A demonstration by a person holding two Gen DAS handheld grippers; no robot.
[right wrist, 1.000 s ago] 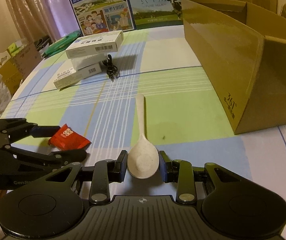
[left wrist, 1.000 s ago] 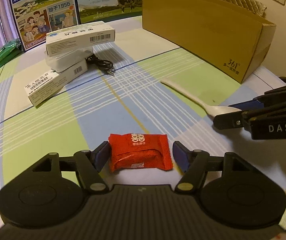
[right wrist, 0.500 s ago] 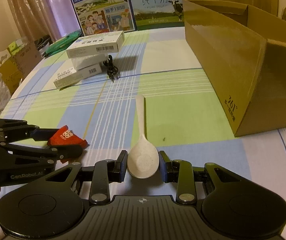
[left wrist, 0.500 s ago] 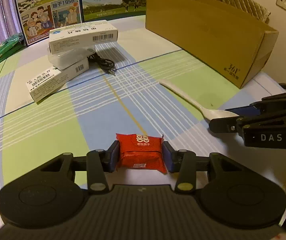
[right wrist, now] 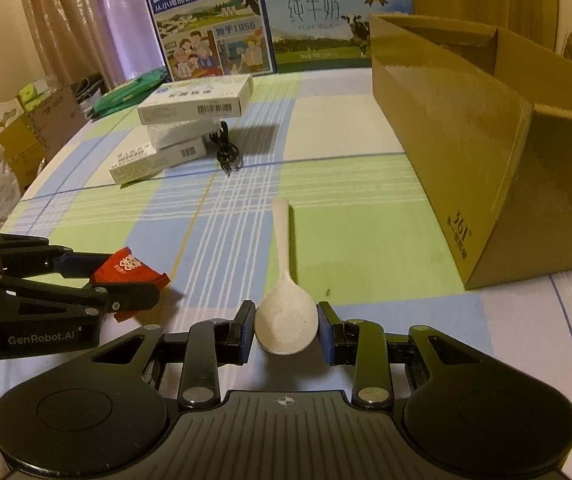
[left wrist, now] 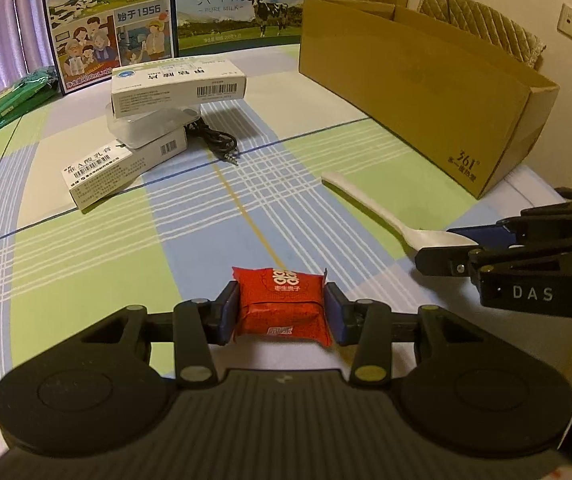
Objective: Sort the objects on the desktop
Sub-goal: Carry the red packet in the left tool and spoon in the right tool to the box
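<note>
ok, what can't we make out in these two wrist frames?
- Cardboard box contents: hidden by its walls, both views.
- Clear case: mostly covered by the white box on top.
- Right gripper contact on the spoon: small gaps beside the bowl, unclear.
- Candy underside: hidden.

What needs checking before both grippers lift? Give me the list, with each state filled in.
1. Left gripper clamped on the red packet: ok, both pads press its sides.
2. Spoon bowl centred between the right gripper fingers: ok.
3. Right gripper actually squeezing the spoon: cannot tell, the pads sit at the bowl's edges but contact is unclear.
4. Spoon handle clear of the black cable: ok, they lie well apart.
5. Cardboard box open at the top: ok.
6. The two grippers clear of each other: ok, table shows between them.
</note>
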